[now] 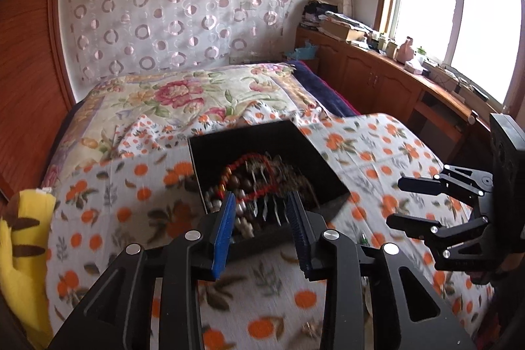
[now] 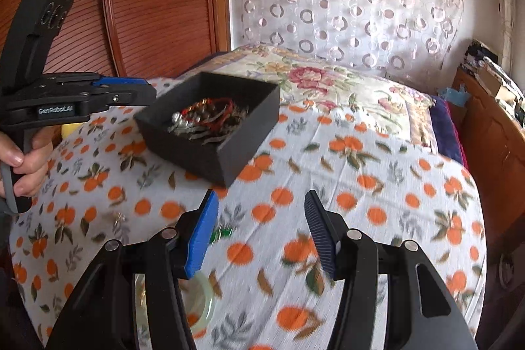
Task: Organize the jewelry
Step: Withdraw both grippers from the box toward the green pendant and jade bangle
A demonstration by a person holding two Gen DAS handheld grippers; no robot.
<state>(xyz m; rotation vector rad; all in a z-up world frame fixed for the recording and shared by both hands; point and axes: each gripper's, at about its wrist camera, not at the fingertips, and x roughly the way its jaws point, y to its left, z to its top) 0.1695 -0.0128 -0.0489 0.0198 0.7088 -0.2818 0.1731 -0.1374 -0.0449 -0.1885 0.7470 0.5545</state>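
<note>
A black open box (image 1: 295, 146) (image 2: 197, 153) sits on the orange-print cloth (image 2: 361, 186) over the bed. In it lies a tangled heap of jewelry (image 1: 256, 182) (image 2: 210, 117): a red bead string, brown beads, silver pieces. My left gripper (image 1: 262, 214) (image 2: 147, 94) hovers at the box's near edge, jaws apart and nothing pinched between them. To the right of the box, above bare cloth, my right gripper (image 2: 261, 218) (image 1: 402, 202) is open and empty. On the cloth near me lie a pale green bangle (image 2: 203, 304), a small green piece (image 2: 223, 232) and a small gold piece (image 2: 118, 218).
A hand (image 2: 23, 159) grips the left tool's handle. A yellow plush toy (image 1: 23, 251) lies at the bed's left edge. Wooden cabinets (image 1: 377, 77) with clutter run under the window on the right. A wooden wardrobe (image 2: 157, 5) stands on the left.
</note>
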